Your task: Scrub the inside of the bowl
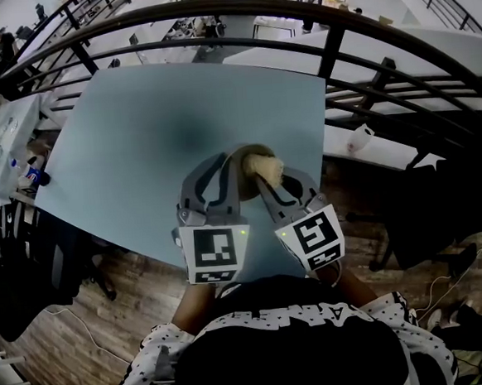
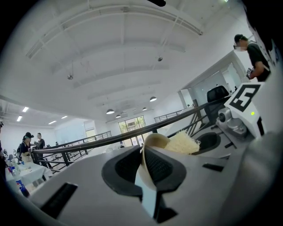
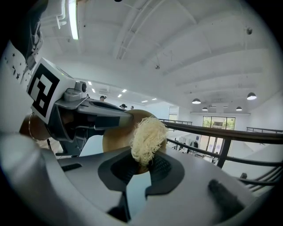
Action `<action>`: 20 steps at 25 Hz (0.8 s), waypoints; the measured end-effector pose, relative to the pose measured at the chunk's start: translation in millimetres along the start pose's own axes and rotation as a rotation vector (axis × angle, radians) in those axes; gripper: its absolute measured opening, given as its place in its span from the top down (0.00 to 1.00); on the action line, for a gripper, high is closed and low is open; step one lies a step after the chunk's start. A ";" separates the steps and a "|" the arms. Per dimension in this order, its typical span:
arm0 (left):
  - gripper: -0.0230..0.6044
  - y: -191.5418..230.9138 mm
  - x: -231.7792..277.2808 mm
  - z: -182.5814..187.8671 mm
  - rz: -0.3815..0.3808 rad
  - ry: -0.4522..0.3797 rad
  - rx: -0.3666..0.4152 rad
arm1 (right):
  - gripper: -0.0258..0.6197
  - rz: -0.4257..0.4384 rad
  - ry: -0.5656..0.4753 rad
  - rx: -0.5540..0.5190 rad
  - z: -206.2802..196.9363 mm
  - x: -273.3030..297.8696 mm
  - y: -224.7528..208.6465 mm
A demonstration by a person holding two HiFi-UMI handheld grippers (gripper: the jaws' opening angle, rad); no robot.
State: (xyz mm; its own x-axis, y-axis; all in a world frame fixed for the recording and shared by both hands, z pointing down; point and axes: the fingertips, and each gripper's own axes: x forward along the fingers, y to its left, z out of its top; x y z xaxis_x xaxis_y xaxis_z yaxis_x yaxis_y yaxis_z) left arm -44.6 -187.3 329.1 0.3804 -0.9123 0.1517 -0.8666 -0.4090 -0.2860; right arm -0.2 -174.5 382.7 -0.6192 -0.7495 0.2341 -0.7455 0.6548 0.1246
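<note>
The left gripper is closed on the rim of the tan round bowl, over the pale blue table. The right gripper pinches a cream fibrous scrubber that is against the bowl's inside.

- Bowl: tan, smooth, matt; wood or plastic cannot be told.
- Scrubber: pale cream, coarse stringy fibres, rough and dry-looking.
- Left gripper and right gripper: light grey moulded plastic shells, smooth, matt.
- Pads: dark rubbery insets with a fine ribbed texture, dull.
- Marker cube: flat black-and-white print, matt, white border.
- Desk: pale blue-grey top, smooth, even, with a soft sheen.
- Floor: brown wood planks, grain visible, low gloss.
- Railing: dark metal bars, painted, slightly glossy.
- Garment: cloth, white with small black print, and a plain black panel.
</note>
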 end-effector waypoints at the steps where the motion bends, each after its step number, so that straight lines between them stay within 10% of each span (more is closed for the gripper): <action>1: 0.92 0.6 -0.4 0.1 0.001 0.000 0.000 | 0.87 0.004 0.001 0.000 -0.3 0.1 2.0; 20: 0.92 -5.3 0.3 0.8 -0.028 0.008 0.020 | 0.87 -0.002 -0.046 -0.195 32.4 -2.8 -2.2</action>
State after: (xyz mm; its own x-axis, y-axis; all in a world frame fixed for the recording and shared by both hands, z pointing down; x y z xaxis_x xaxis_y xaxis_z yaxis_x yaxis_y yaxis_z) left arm -39.6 -185.4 329.9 0.4017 -0.9004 0.1670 -0.8491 -0.4345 -0.3003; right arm -4.9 -177.0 350.5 -0.6316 -0.7518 0.1896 -0.6879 0.6562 0.3103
